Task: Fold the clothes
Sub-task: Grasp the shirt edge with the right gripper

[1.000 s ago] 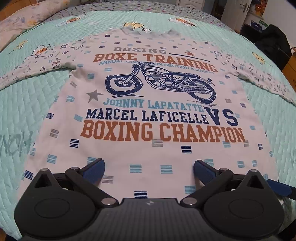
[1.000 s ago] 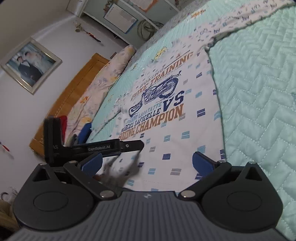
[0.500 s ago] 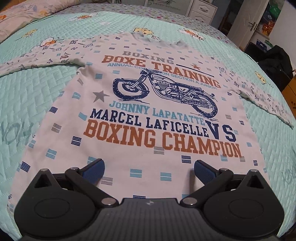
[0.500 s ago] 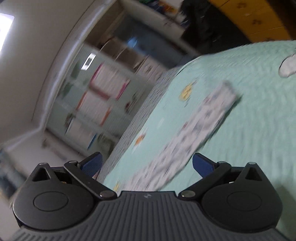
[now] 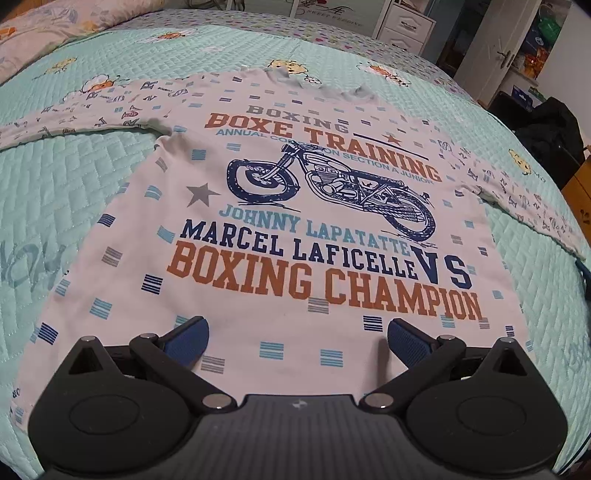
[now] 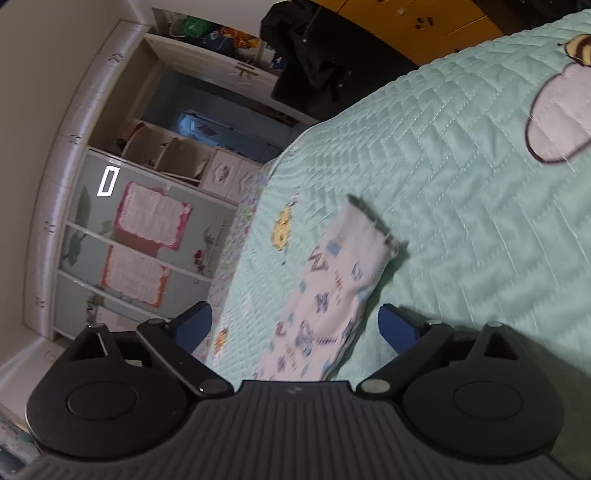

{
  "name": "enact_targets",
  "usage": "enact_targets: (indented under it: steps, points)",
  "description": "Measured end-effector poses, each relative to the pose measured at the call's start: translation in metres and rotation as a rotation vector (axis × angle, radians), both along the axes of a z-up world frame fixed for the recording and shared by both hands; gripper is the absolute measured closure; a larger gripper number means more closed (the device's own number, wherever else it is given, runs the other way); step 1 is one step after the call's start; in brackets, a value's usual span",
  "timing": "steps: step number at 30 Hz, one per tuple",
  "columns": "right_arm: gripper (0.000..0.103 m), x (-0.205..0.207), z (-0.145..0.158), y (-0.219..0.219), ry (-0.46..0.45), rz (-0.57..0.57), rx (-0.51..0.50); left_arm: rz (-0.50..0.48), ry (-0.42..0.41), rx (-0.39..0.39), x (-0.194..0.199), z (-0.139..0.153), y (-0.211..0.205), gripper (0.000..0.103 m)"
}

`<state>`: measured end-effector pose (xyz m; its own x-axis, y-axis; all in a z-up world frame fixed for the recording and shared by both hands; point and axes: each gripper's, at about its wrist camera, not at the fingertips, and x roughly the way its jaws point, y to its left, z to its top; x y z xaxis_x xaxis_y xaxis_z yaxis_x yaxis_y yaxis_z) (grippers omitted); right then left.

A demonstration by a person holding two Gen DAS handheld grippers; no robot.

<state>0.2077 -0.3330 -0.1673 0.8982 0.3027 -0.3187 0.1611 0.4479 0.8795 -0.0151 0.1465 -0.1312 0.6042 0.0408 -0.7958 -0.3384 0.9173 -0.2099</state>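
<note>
A white long-sleeved shirt [image 5: 295,229] with a motorcycle print and "BOXING CHAMPION" lettering lies flat, front up, on the bed. Its sleeves spread out to the left [image 5: 85,110] and to the right [image 5: 532,206]. My left gripper [image 5: 295,336] is open and empty, just above the shirt's bottom hem. My right gripper [image 6: 295,325] is open and empty, with its jaws on either side of the right sleeve [image 6: 332,295], close above it near the cuff. Whether the pads touch the sleeve I cannot tell.
The bed has a mint quilted cover [image 5: 55,206] with cartoon patches. A pillow [image 5: 33,33] lies at the far left. A white door [image 5: 491,55] and dark clothes [image 5: 546,133] stand past the bed's right side. A glass-front cabinet [image 6: 140,240] is beyond the bed.
My right gripper has swung away from the shirt's body to the right sleeve and come down close over it. My left gripper has shifted slightly left along the hem.
</note>
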Motion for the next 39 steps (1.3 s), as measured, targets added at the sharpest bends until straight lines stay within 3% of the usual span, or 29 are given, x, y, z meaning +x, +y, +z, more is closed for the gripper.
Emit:
enact_targets:
  steps: [10,12,14,20,23,28,32,39]
  points:
    - [0.018,0.036,0.0,0.009,0.043,0.01,-0.098,-0.019,-0.001,0.036,0.002,-0.002,-0.003,0.001]
    - [0.03,0.039,0.0,0.008,0.049,0.02,-0.113,-0.023,0.0,0.04,0.002,-0.002,-0.004,0.001]
    - [0.05,0.042,-0.002,0.005,0.061,0.019,-0.107,-0.029,-0.001,0.046,0.003,-0.003,-0.004,0.001]
    - [0.079,0.036,-0.005,-0.002,0.079,0.031,-0.142,-0.041,-0.004,0.055,0.002,-0.003,-0.005,0.001]
    - [0.09,0.031,0.01,0.005,0.055,0.04,-0.231,-0.037,-0.005,0.038,0.002,-0.001,-0.003,0.001]
    - [0.091,0.029,0.046,0.029,-0.03,0.081,-0.384,0.051,-0.053,-0.086,-0.001,0.017,0.012,0.001]
    - [0.091,0.026,0.083,0.062,-0.123,0.137,-0.457,0.089,-0.095,-0.089,0.009,0.032,0.017,0.001]
    - [0.094,0.023,0.145,0.148,-0.264,0.314,-0.426,0.142,-0.131,-0.177,0.006,0.032,0.037,0.001]
